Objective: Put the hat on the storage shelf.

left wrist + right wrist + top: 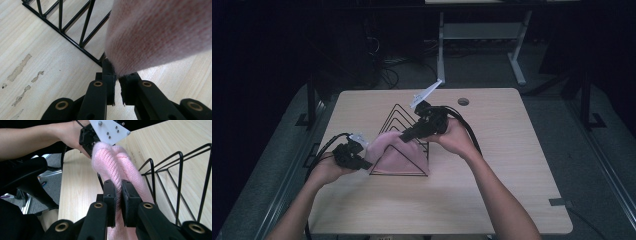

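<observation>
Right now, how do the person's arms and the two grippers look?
Both forearms are bare, with no sleeve in view. The left gripper and right gripper are black, each with two jaws on linked bars with brass-coloured pivots. A black cable trails from each. A pale three-cornered plate with small screws tops each.

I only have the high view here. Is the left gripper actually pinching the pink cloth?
Observer: Yes. The left gripper pinches a corner of the pink cloth between shut jaws.
Operator: And the right one?
Observer: The right gripper is shut on a fold of the cloth, which bulges above its jaws.
Operator: Is the cloth's corner inside the rack?
Observer: No. The left gripper view shows it just outside the rack, above bare table.
</observation>
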`<state>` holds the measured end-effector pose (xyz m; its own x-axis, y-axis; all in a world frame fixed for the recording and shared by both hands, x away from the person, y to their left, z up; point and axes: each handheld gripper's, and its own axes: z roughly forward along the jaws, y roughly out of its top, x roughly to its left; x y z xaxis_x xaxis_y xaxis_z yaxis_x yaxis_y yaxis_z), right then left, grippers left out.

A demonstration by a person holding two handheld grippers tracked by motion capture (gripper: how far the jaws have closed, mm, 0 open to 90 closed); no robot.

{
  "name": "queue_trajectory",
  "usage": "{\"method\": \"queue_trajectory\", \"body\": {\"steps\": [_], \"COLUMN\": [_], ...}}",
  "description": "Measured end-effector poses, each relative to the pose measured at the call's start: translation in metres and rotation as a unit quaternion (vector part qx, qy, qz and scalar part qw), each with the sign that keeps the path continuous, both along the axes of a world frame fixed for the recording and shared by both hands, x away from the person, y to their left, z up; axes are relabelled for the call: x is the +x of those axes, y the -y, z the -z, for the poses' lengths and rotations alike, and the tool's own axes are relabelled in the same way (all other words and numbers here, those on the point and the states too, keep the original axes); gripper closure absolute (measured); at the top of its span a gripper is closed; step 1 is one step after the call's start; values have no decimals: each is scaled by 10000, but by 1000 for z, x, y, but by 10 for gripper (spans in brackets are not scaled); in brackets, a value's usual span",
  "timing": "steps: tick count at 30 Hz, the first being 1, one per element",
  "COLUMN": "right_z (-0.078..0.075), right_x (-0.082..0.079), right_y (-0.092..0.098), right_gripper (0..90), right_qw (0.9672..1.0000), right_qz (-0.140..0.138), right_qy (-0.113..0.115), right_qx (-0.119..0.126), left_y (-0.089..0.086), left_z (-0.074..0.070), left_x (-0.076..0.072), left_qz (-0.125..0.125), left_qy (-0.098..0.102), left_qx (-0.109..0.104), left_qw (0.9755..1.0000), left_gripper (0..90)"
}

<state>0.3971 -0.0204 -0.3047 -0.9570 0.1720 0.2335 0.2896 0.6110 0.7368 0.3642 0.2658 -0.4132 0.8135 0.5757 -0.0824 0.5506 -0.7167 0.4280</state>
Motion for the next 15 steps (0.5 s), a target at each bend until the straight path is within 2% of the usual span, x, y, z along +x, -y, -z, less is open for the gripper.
{"method": "queue_trajectory", "body": {"steps": [4, 15], "right_z": [3, 7], "right_x": [-1, -1], "right_y": [-1, -2], "right_gripper": [826, 826], "right_qw": [10000, 10000], "right_qz": [4, -44], "right_qy": [-93, -64], "right_qx": [-29, -60], "left_y": [1, 2], "left_z": [2, 4], "left_x": [1, 3], "left_qz": [23, 44], "left_qy": [-28, -65], "left_qx": [72, 169], "left_qw": [10000, 9998], "left_gripper": [833, 833]}}
